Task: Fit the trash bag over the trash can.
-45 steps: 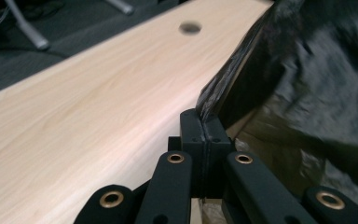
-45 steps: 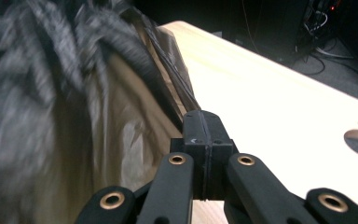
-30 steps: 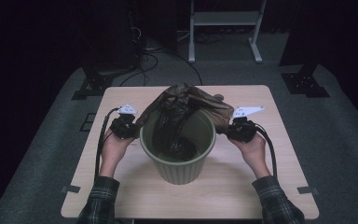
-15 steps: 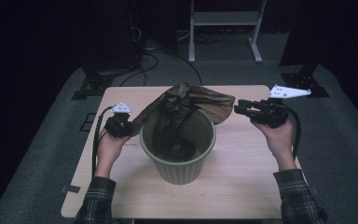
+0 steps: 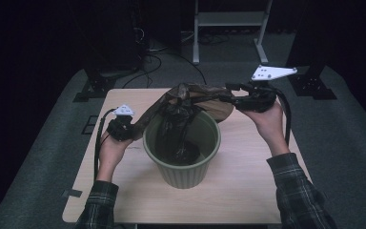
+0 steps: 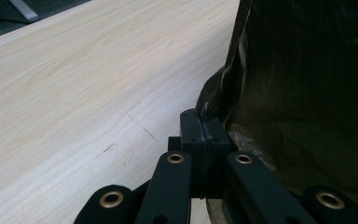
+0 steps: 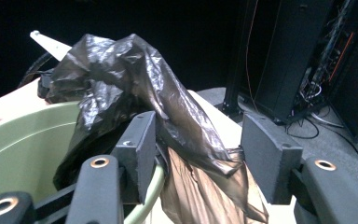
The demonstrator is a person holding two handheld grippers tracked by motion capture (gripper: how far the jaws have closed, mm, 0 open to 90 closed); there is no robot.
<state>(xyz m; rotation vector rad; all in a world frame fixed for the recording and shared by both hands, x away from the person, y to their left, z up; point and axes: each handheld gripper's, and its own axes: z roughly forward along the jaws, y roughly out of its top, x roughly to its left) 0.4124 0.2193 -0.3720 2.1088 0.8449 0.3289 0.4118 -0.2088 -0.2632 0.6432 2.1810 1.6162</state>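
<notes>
A dark brown plastic bag lies crumpled over a green ribbed bin in the middle of the table, part of it hanging inside. My left gripper, low beside the bin's left rim, is shut on the bag's edge; in its own view the jaws pinch the film. My right gripper is held high at the bin's far right. Its jaws have just been opening. In the right gripper view the bag runs loosely between the separated pads above the bin rim.
The pale wooden table stands on dark carpet. A metal stand and cables lie beyond its far edge. Black equipment racks rise behind the table in the right gripper view.
My right gripper has risen from the bin's right rim and its jaws have parted. The bag's right side has lifted with it. The left gripper has stayed put, still shut.
</notes>
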